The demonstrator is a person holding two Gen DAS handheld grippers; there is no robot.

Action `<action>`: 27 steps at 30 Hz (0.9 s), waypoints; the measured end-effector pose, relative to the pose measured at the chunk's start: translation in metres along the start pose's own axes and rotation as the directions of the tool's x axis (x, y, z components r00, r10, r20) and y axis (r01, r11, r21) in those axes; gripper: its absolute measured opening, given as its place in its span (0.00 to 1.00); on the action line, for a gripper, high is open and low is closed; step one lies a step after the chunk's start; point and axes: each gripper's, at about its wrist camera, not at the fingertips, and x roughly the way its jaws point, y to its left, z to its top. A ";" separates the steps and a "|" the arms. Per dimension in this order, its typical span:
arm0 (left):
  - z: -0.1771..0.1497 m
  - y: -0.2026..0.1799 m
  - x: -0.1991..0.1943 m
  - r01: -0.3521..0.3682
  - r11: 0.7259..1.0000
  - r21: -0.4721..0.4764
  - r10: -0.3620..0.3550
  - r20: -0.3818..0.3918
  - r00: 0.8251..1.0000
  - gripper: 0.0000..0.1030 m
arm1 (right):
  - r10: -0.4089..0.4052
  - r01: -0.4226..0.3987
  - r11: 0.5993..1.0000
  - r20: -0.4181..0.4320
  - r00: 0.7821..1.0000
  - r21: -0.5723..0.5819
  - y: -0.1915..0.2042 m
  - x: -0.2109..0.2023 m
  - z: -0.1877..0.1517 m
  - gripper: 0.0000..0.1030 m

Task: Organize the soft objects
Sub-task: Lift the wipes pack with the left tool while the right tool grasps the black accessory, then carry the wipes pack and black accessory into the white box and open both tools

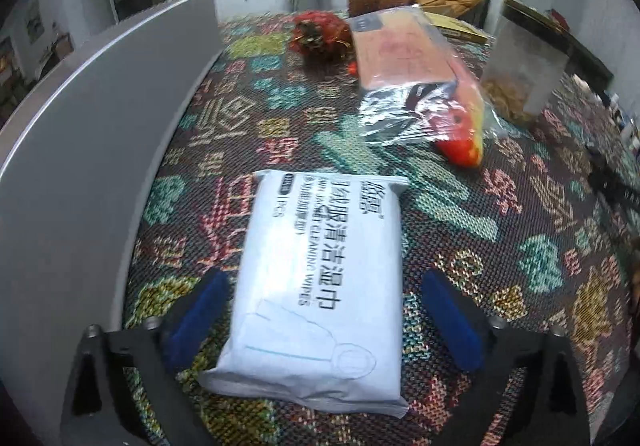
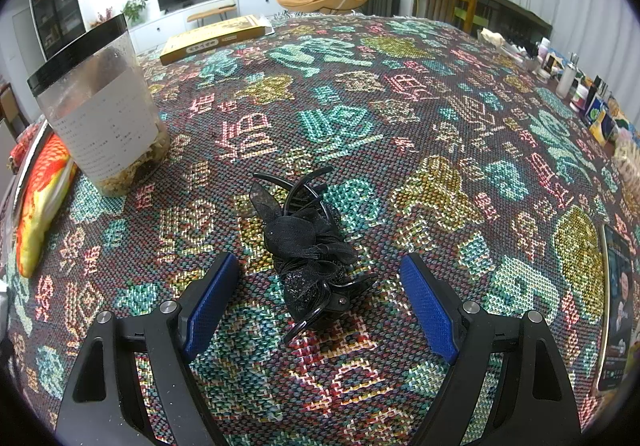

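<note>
A white pack of cleaning wipes [image 1: 320, 286] lies flat on the patterned tablecloth [image 1: 280, 134], between the blue pads of my left gripper [image 1: 324, 278]. The gripper is open; its right pad [image 1: 452, 322] stands clear of the pack and the left pad [image 1: 200, 322] is close beside it. Farther back lie a clear bag with orange cloth inside [image 1: 404, 58] and a red and yellow stuffed piece [image 1: 460, 142]. My right gripper [image 2: 320, 264] is open around a black fabric hair clip [image 2: 308, 246], which rests on the cloth untouched by the pads.
A grey panel [image 1: 100, 126] rises along the left. A red frilly bundle [image 1: 320, 34] sits at the back. A black-lidded plastic jar [image 2: 100, 106] stands left, next to an orange pouch [image 2: 44, 198]. A yellow box [image 2: 216, 36] lies far back; bottles [image 2: 568, 74] crowd the right edge.
</note>
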 end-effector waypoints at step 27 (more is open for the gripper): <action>0.008 0.000 0.000 0.022 0.998 0.060 -0.015 -0.119 0.993 0.99 | 0.258 -0.268 0.963 -0.193 0.947 -0.028 -0.021 0.012 0.037 0.83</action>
